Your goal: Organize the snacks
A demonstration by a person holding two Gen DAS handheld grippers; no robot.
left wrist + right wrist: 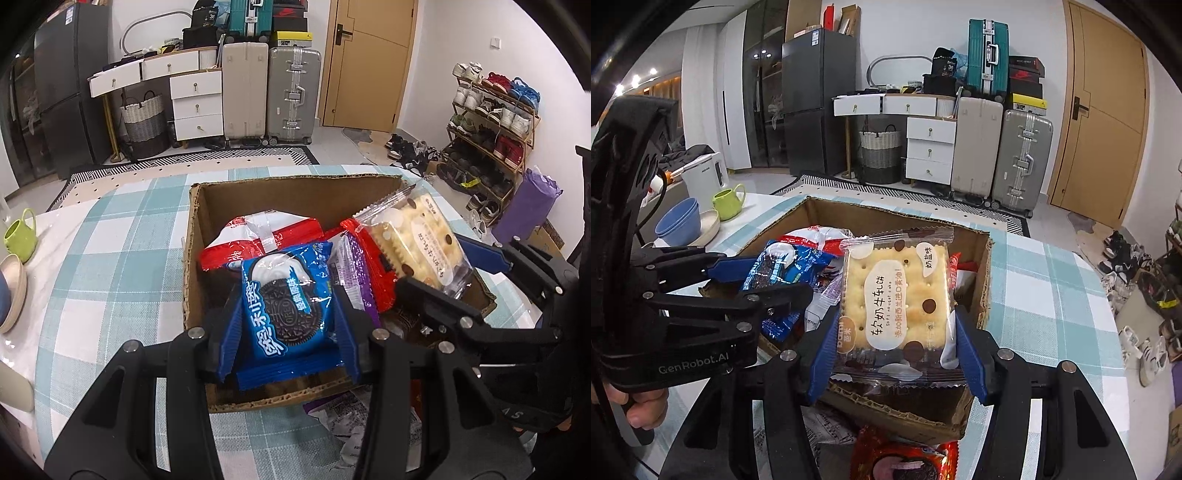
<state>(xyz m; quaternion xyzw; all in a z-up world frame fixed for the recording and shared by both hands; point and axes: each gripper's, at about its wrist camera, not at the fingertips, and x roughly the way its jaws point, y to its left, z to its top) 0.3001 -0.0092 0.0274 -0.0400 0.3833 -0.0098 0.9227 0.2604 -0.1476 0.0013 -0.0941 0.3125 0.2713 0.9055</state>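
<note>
My left gripper (pixel 286 321) is shut on a blue Oreo packet (pixel 286 306) and holds it over the near side of an open cardboard box (pixel 295 192). My right gripper (pixel 897 332) is shut on a clear packet of cream crackers (pixel 895 295) and holds it over the same box (pixel 982 280). A red-and-white packet (pixel 258 236) and a purple one (pixel 354 280) lie inside the box. In the left wrist view the right gripper (pixel 461 280) holds the cracker packet (pixel 417 236) at the box's right side. In the right wrist view the left gripper (pixel 753 280) holds the Oreo packet (pixel 775 273).
The box stands on a table with a teal checked cloth (pixel 110 258). A red Oreo packet (pixel 905 458) and a purple-white wrapper (pixel 347 417) lie outside the box near me. A green mug (pixel 20 236), bowls (pixel 679 221) and a white kettle (pixel 705 173) stand at the left.
</note>
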